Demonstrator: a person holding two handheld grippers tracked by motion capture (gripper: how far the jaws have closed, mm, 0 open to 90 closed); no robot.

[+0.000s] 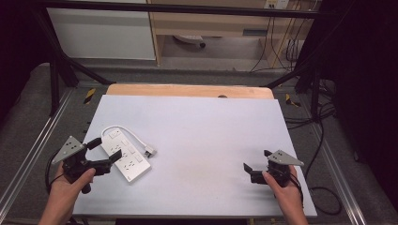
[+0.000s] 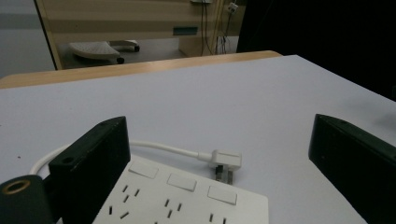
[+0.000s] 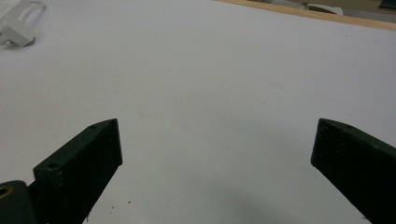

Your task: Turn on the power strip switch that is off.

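A white power strip [image 1: 125,153] lies flat on the left of the white table top [image 1: 206,126], its white cable [image 1: 133,136] looping round to a plug [image 1: 150,151] beside it. My left gripper [image 1: 105,150] stands open at the strip's near-left end, its jaws wide apart over that end. In the left gripper view the power strip [image 2: 187,200] sits low between the jaws of the left gripper [image 2: 219,123], with the plug [image 2: 225,161] just beyond. My right gripper [image 1: 256,161] is open at the table's right front over bare surface. In its own view the right gripper [image 3: 217,123] holds nothing.
A wooden strip [image 1: 187,90] runs along the table's far edge. Metal frame rails [image 1: 28,154] flank both sides, with cables [image 1: 324,136] on the floor at the right. The plug [image 3: 16,30] lies far off in the right gripper view.
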